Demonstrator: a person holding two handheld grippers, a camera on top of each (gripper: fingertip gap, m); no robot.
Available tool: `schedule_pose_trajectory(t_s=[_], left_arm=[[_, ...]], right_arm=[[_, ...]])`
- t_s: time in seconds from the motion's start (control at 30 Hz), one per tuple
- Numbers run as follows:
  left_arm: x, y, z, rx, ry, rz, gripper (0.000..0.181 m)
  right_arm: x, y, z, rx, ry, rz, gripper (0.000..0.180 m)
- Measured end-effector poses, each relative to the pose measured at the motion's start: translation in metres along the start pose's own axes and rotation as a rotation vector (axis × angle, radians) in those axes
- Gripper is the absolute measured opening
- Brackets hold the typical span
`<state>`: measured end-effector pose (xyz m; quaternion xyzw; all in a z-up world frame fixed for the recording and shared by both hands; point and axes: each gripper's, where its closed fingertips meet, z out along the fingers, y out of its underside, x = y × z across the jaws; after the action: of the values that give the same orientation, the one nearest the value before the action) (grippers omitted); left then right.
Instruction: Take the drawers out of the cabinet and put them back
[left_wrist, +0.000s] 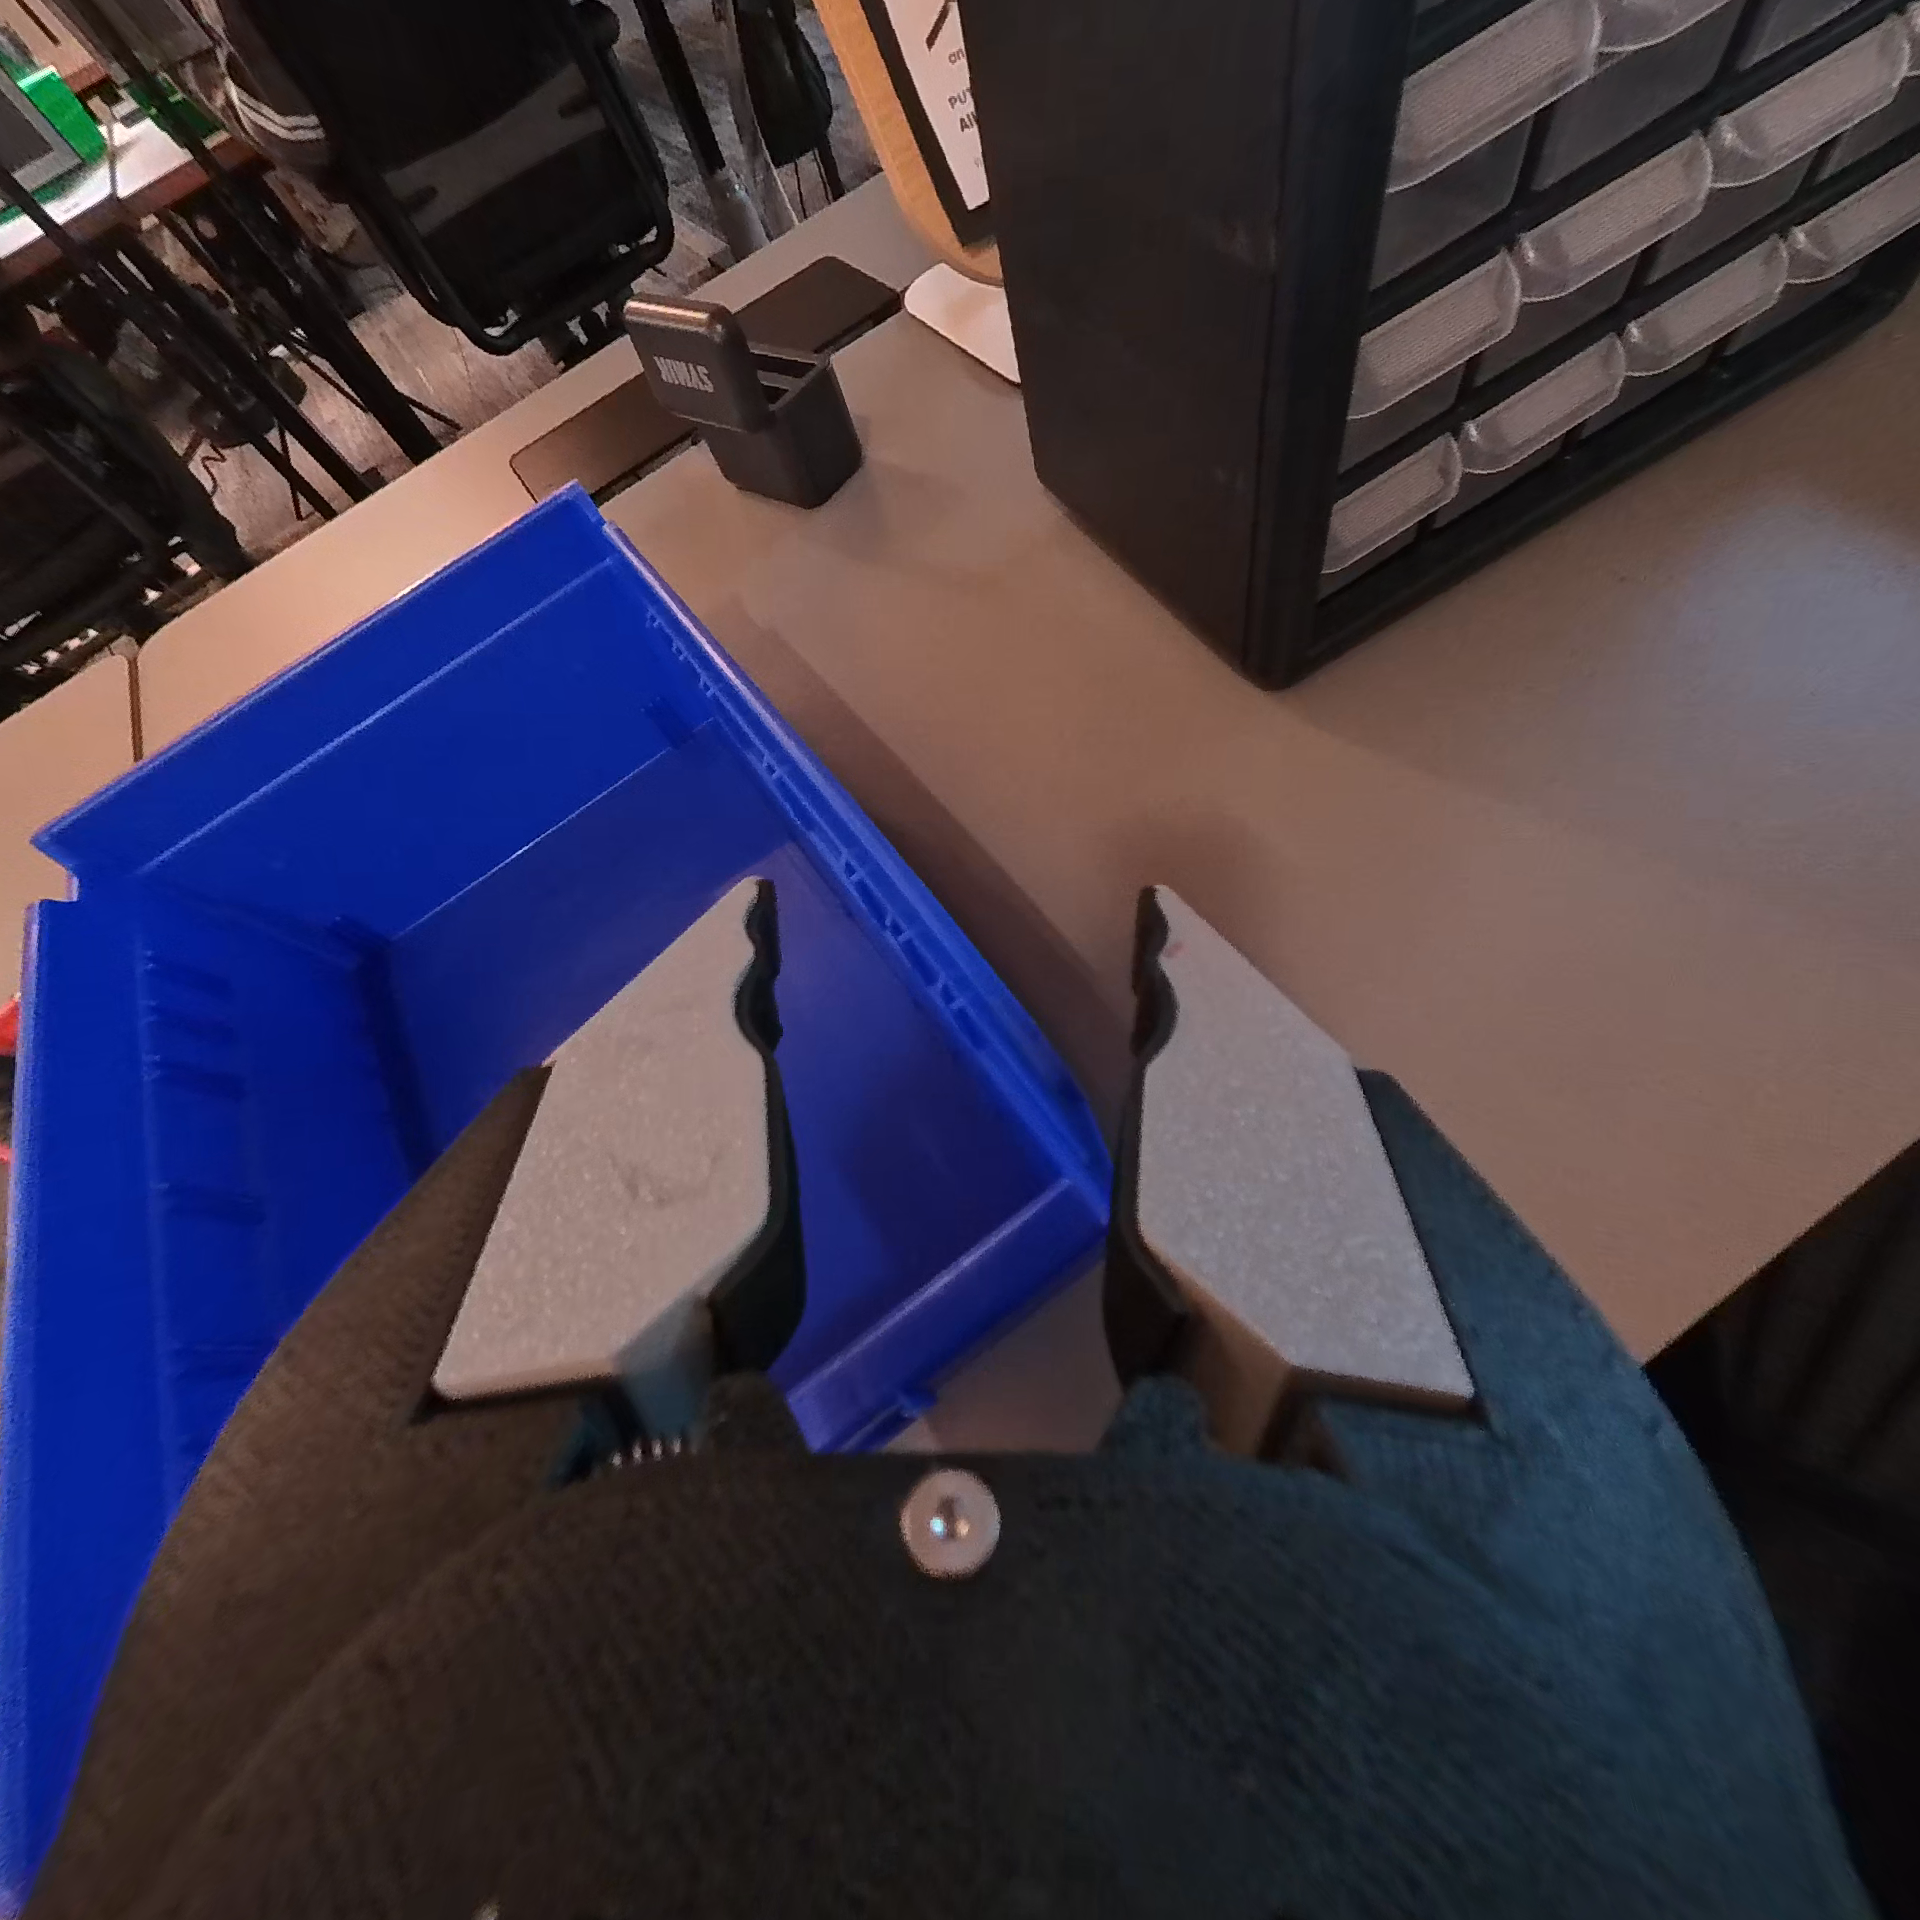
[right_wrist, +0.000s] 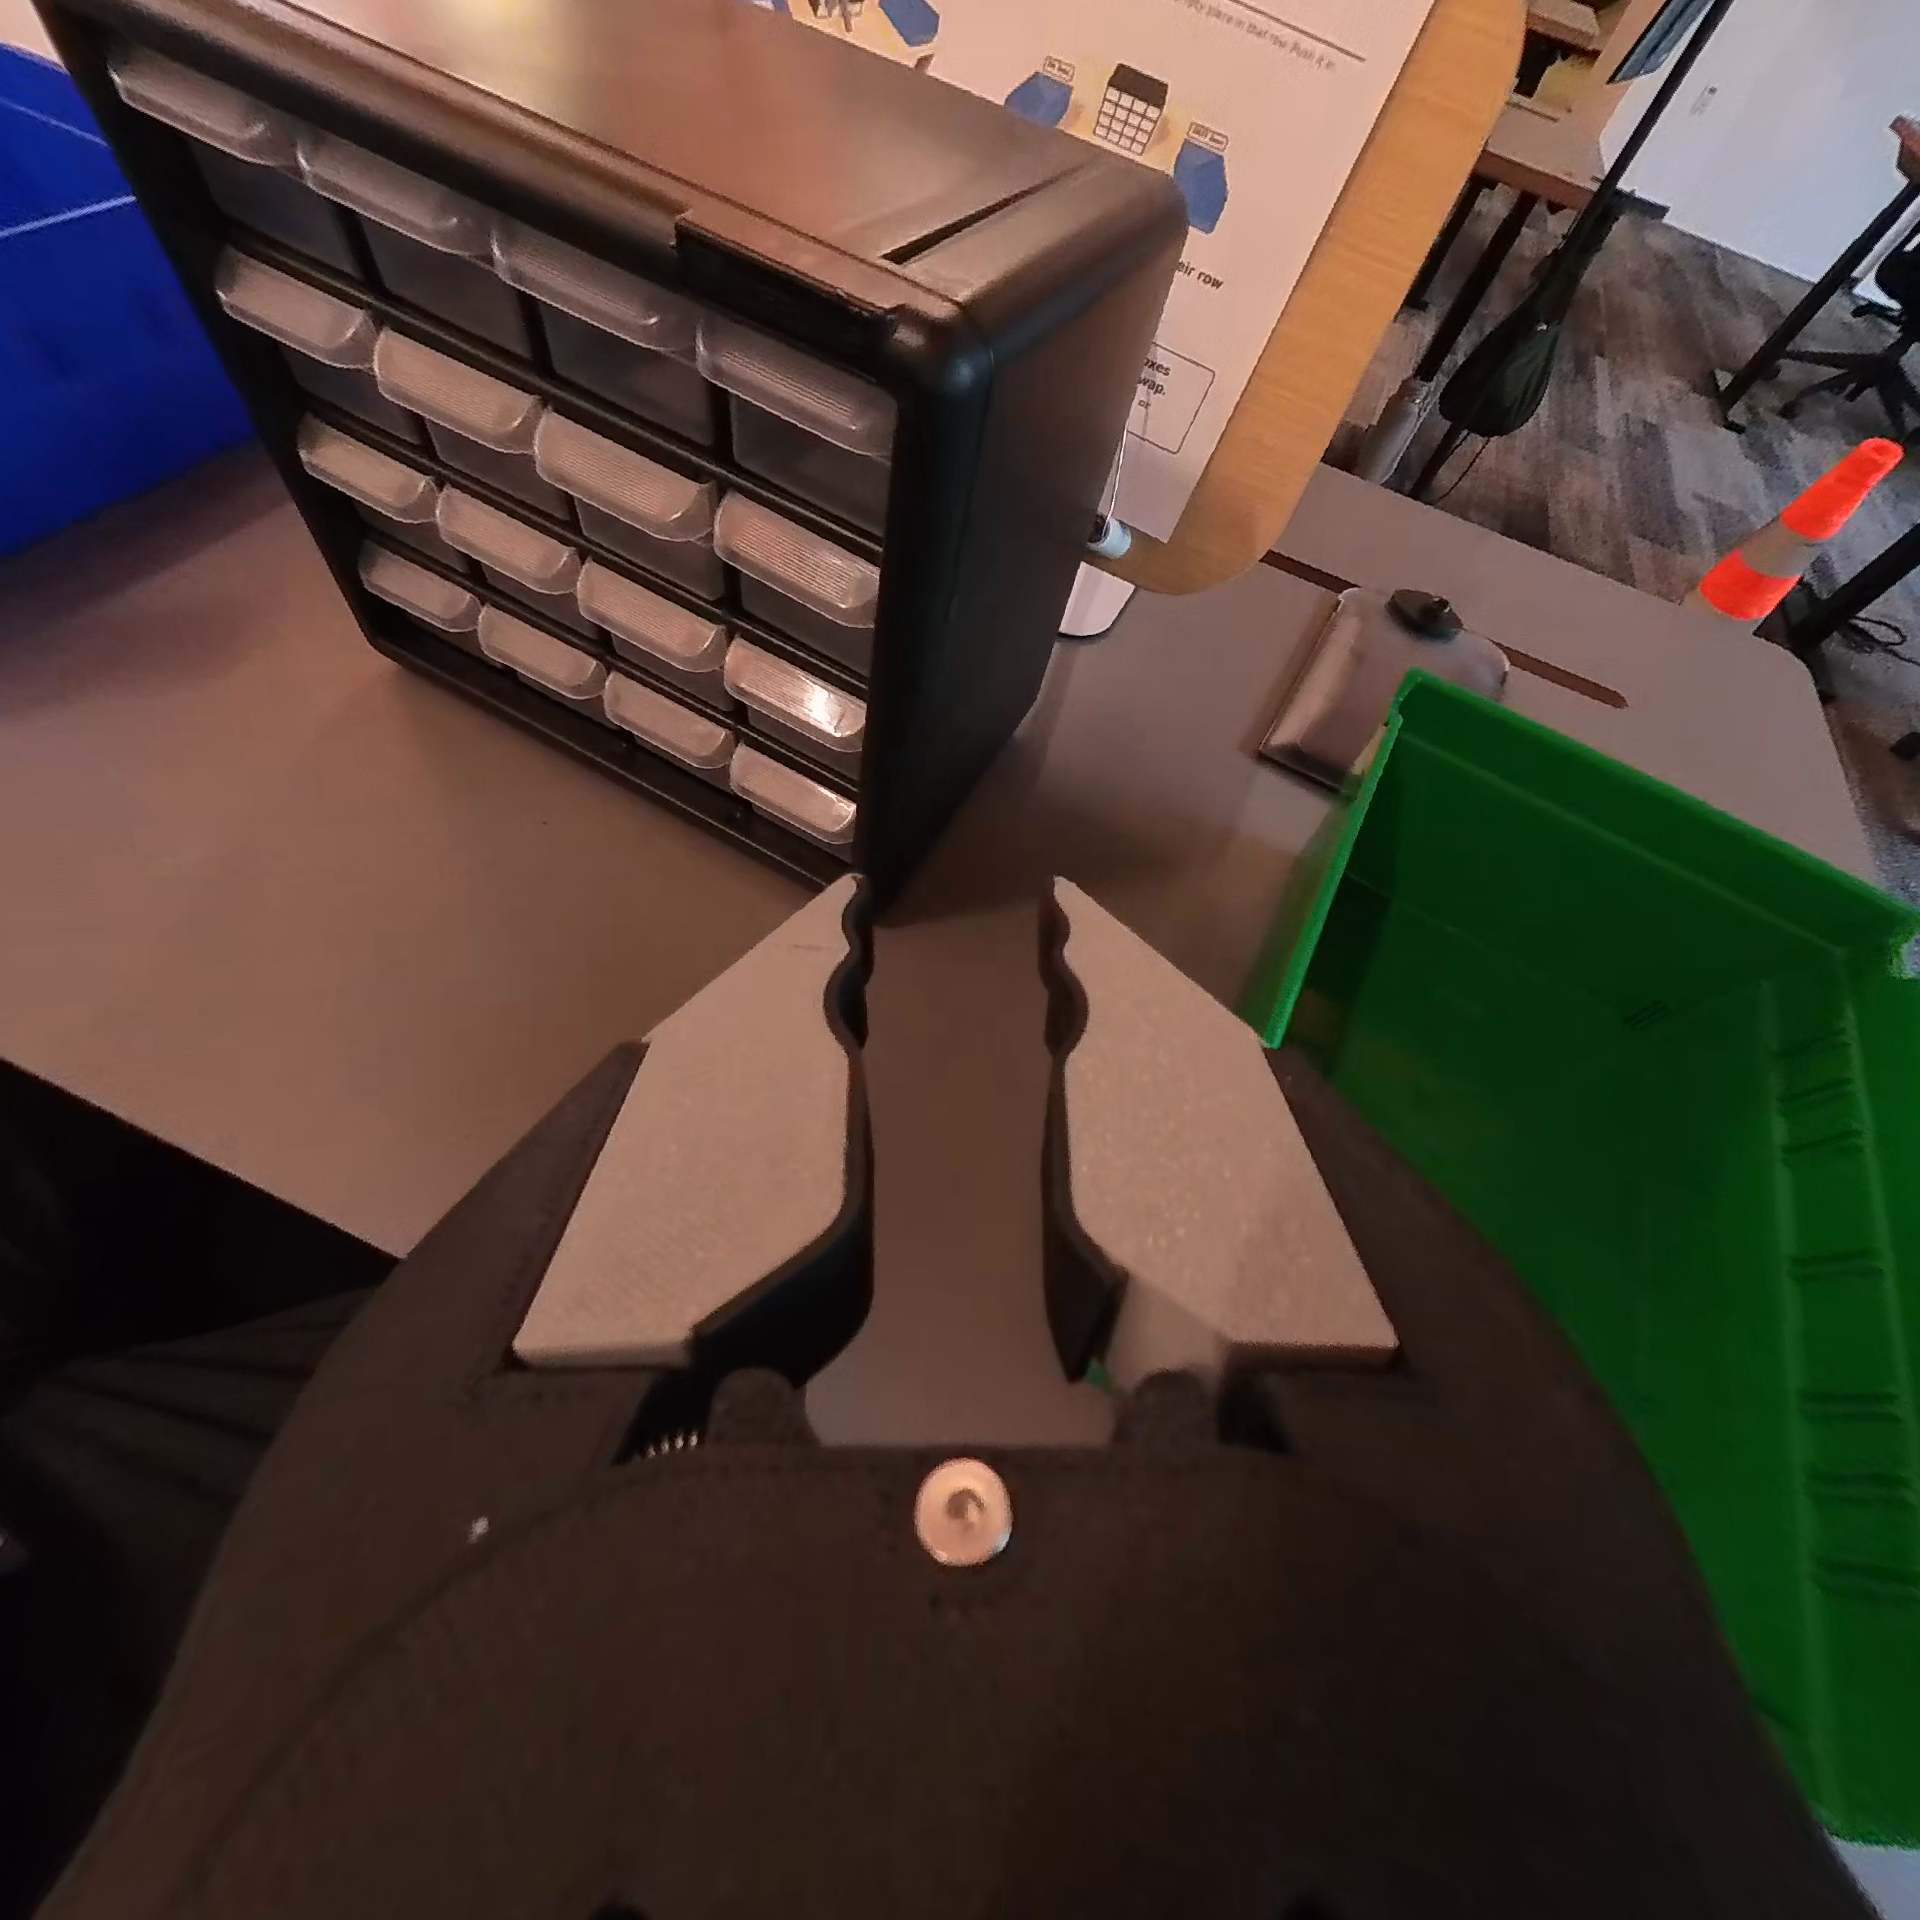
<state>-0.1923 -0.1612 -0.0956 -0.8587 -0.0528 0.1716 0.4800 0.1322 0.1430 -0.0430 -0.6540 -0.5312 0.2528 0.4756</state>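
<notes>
Grey-padded and holding nothing, our left gripper (left_wrist: 951, 904) hangs with its jaws spread wide over the near corner of the blue bin (left_wrist: 436, 935), close to the near edge of the table (left_wrist: 1455, 831). Our right gripper (right_wrist: 956, 894) is also empty, its jaws parted more narrowly, with the green bin (right_wrist: 1621, 1039) just to its right. Beyond both stands the black cabinet (right_wrist: 1018, 499), upright toward the table's far edge, every clear drawer (right_wrist: 795, 795) apparently pushed in. We judge the right gripper the nearer: its tips point at the cabinet's near bottom corner, the drawer fronts lying just ahead and to the left. From the left gripper the cabinet sits ahead to the right, well apart. Each drawer would slide straight out of its front, so we must approach square to that face.
</notes>
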Motion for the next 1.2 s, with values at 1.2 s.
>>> schedule_pose_trajectory(t_s=[1.2], left_arm=[[0.002, -0.018, -0.003, 0.087, -0.013, -0.007, 0.043]], right_arm=[[-0.042, -0.003, 0.048, -0.022, -0.096, 0.122, 0.059]])
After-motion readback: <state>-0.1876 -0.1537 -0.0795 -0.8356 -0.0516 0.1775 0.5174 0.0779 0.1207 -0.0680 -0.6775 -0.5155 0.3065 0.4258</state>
